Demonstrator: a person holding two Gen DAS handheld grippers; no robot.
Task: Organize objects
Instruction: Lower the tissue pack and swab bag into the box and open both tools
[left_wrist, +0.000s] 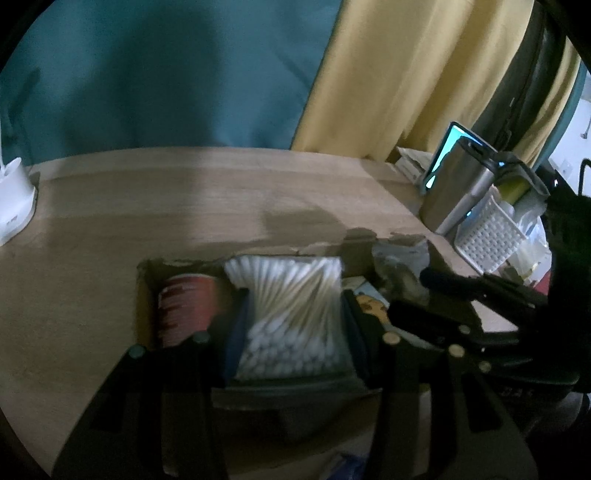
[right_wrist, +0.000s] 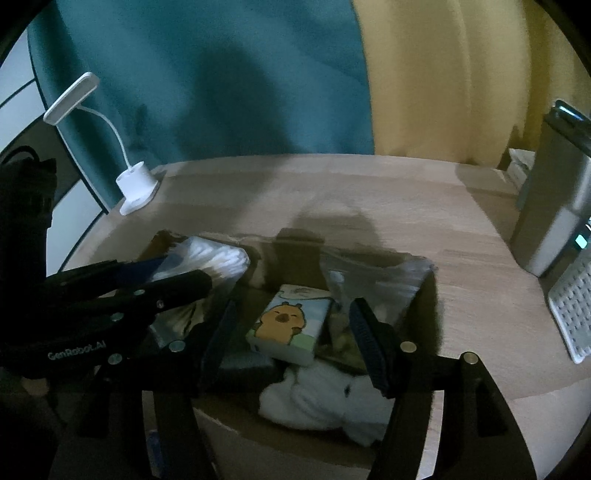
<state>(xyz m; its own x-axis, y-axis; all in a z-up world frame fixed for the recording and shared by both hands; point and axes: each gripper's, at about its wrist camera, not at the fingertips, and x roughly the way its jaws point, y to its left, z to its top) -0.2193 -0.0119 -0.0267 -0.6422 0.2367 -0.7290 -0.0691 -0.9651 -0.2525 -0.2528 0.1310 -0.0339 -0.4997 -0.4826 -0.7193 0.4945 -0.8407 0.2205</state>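
- Left gripper (left_wrist: 291, 325) pinches the swab pack (left_wrist: 288, 314) over the box (left_wrist: 146, 291); swabs run 12-to-6.
- Right gripper (right_wrist: 291, 332) stands open, empty, above the capybara case (right_wrist: 286, 325) at 6.

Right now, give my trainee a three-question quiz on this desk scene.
1. True or false: the left hand-held gripper is closed on the cotton swab pack.
2. What sits between the right hand-held gripper fingers? A) cartoon animal box B) desk lamp C) white basket
3. Fill in: the cardboard box sits on a ____ table.

Key: 1 true; 2 A; 3 wooden.
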